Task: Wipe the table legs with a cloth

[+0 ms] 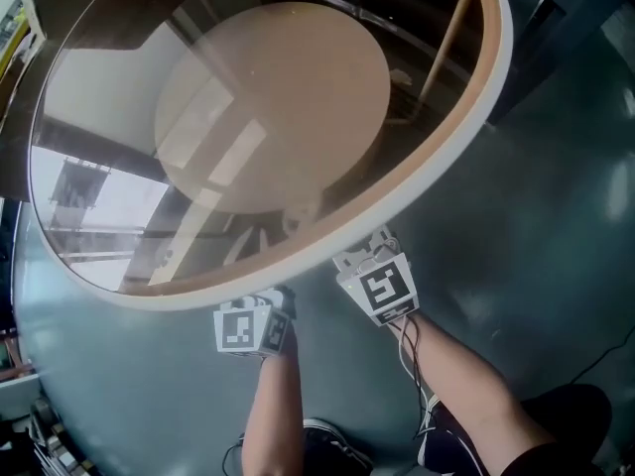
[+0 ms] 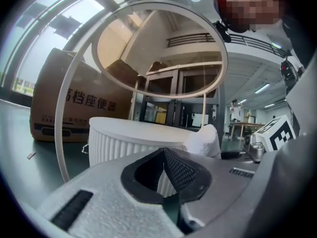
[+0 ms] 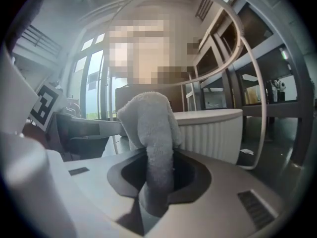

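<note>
I read cloth (image 3: pixel 148 133) as pale grey-white, fuzzy nap. Table rim (image 1: pixel 448 167) creamy white. Ribbed base (image 2: pixel 124 143) white with vertical fluting; from head view, through glass, I see it beige. Floor (image 1: pixel 526 206) dark grey-green. Marker cubes (image 1: pixel 385 288) white, black square patterns. Cardboard box (image 2: pixel 52 103) brown, dark print.

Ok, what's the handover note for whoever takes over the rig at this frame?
Left gripper: shut, nothing in it.
Right gripper: shut on the cloth, which sticks up out of the jaws.
Both are held low at the edge of the round glass table, facing its ribbed white base.
A thin leg stands right of the cloth, untouched.
Done: cloth is in hand.
Left: bring the cloth to each leg and wipe. No wiping shows yet.
</note>
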A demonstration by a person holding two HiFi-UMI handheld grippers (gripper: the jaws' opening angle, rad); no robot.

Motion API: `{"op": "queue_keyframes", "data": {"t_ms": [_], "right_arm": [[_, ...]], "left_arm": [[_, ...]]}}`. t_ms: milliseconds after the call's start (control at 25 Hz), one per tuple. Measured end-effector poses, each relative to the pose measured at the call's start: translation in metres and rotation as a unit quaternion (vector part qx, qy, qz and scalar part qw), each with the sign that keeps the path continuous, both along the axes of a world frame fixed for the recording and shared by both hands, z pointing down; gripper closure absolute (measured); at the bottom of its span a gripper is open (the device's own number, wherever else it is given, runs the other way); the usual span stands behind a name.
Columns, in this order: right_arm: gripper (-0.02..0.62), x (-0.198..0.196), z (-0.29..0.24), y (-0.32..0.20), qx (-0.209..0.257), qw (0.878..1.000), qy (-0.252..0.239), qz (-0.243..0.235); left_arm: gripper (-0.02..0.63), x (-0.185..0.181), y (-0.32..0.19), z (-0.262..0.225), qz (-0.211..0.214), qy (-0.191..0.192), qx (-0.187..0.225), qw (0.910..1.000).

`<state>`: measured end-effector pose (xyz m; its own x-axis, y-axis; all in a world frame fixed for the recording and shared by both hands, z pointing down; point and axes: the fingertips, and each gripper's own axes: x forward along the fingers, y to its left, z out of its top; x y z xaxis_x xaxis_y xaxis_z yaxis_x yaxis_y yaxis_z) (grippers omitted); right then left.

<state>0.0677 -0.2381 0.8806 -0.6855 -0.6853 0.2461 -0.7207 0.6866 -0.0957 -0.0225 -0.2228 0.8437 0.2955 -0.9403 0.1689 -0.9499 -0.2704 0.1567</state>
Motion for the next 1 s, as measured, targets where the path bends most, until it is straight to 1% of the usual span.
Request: {"op": "queue_keyframes", "data": {"t_ms": [200, 320, 440, 600, 680, 760, 880, 1000], "right_arm": [[0.514, 0.062, 0.006, -0.023, -0.008, 0.999, 0.003, 0.049], [0.514, 0.088, 0.009, -0.044, -0.003, 0.998, 0.015, 0.065], [0.514, 0.110, 0.014, -0.063, -0.011, 0.996, 0.014, 0.089], [0.515, 0.132, 0.017, -0.088, -0.018, 0.992, 0.016, 0.120], [0.515, 0.141, 0.019, -0.100, -0.024, 0.990, 0.016, 0.134], [0.517, 0.148, 0.022, -0.112, -0.024, 0.990, 0.026, 0.140], [0.517, 0.159, 0.025, -0.132, -0.023, 0.988, 0.040, 0.147], [0.518, 0.165, 0.026, -0.148, -0.030, 0.985, 0.048, 0.160]], "left_arm": [[0.600, 0.023, 0.005, -0.003, 0.017, -0.007, -0.007, 0.9998], [0.601, 0.031, 0.006, -0.001, 0.027, -0.017, -0.010, 0.9994], [0.601, 0.034, 0.008, 0.000, 0.034, -0.031, -0.012, 0.9989], [0.600, 0.046, 0.008, -0.010, 0.048, -0.042, -0.014, 0.9978], [0.601, 0.054, 0.005, -0.019, 0.056, -0.038, -0.011, 0.9977], [0.601, 0.061, 0.002, -0.028, 0.063, -0.036, -0.004, 0.9974], [0.601, 0.063, 0.004, -0.028, 0.071, -0.053, -0.005, 0.9961], [0.601, 0.064, 0.010, -0.030, 0.083, -0.057, -0.003, 0.9949]]}}
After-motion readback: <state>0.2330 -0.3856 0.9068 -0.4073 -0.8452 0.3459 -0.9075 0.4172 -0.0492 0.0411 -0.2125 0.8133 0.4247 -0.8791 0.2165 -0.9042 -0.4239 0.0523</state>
